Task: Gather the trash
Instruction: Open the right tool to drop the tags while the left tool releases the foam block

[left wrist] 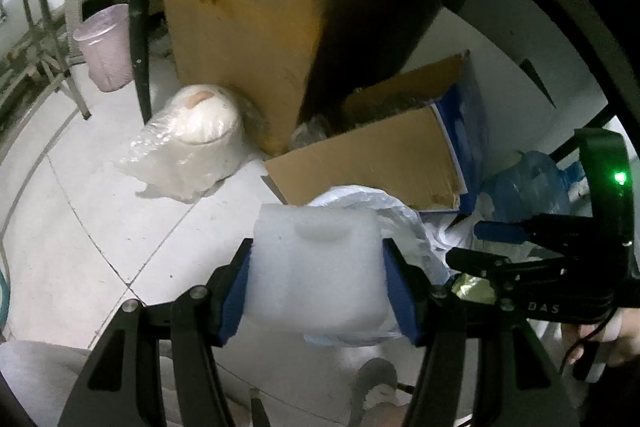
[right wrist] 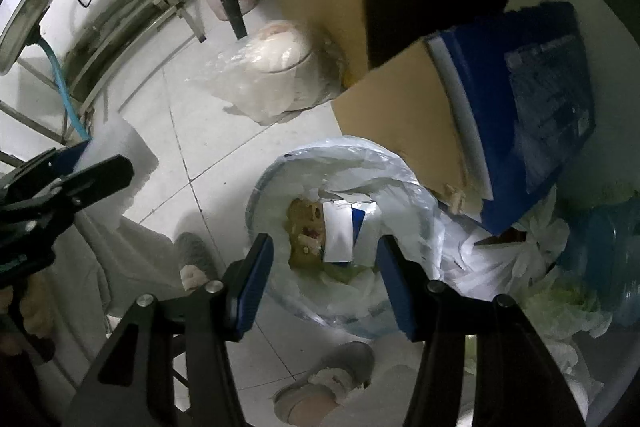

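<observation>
My left gripper (left wrist: 318,287) is shut on a white foam block (left wrist: 316,267) and holds it above the floor, just left of the trash bin. The block also shows in the right wrist view (right wrist: 116,155) at the left, held by the left gripper (right wrist: 80,171). My right gripper (right wrist: 324,283) is open and empty, hovering over a round trash bin (right wrist: 280,303) lined with a clear bag. Inside lie a silver-and-blue carton (right wrist: 340,231) and food scraps. The right gripper also shows in the left wrist view (left wrist: 484,247) at the right.
A large cardboard box (left wrist: 248,39) and a blue-and-brown open box (left wrist: 400,163) stand behind the bin. A plastic-wrapped white pot (left wrist: 192,139) sits on the tiled floor. A pink bin (left wrist: 106,47) and metal frame are at far left. Bags (right wrist: 560,267) lie at right. Slippered feet (right wrist: 320,383) are below.
</observation>
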### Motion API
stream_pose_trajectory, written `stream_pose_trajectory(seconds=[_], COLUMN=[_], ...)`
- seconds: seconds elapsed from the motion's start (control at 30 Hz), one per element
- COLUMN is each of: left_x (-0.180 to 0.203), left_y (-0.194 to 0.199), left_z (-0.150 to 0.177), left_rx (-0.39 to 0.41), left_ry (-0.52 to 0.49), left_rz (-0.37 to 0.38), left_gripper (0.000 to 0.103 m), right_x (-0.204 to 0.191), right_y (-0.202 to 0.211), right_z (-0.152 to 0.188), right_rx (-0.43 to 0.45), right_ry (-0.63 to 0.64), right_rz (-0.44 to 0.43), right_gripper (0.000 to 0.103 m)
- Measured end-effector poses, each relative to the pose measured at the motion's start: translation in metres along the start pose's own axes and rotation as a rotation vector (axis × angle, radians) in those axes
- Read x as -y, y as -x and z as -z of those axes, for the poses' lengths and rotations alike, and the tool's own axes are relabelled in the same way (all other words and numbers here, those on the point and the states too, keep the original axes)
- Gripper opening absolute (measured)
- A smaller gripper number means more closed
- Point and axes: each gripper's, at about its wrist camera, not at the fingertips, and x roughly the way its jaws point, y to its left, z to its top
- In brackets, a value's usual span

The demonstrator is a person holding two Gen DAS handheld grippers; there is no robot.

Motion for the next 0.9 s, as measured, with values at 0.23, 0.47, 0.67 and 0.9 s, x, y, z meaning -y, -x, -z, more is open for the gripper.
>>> stream_pose_trajectory(seconds=[0.23, 0.47, 0.67, 0.9], left_x=[0.036, 0.071, 0.094, 0.096], left_y=[-0.02, -0.047, -0.062, -0.058], left_z=[-0.003, -0.006, -0.004, 0.001], left_rx=[-0.055, -0.122, -0.158, -0.167], left_ry=[-0.054, -0.088, -0.125, -0.121], left_rz=[0.036, 0.081, 0.069, 0.054], left_gripper=[0.061, 0.062, 0.062, 0.071], right_x=[0.037, 0.079, 0.103, 0.11], right_y=[0.005, 0.016, 0.023, 0.03], right_z=[0.013, 0.03, 0.044, 0.05], right_rx=[0.017, 0.035, 0.047, 0.063], right_ry=[-0.073, -0.155, -0.209, -0.236], right_rz=[-0.008, -0.003, -0.002, -0.008], right_gripper=[0.052, 0.052, 0.052, 0.052])
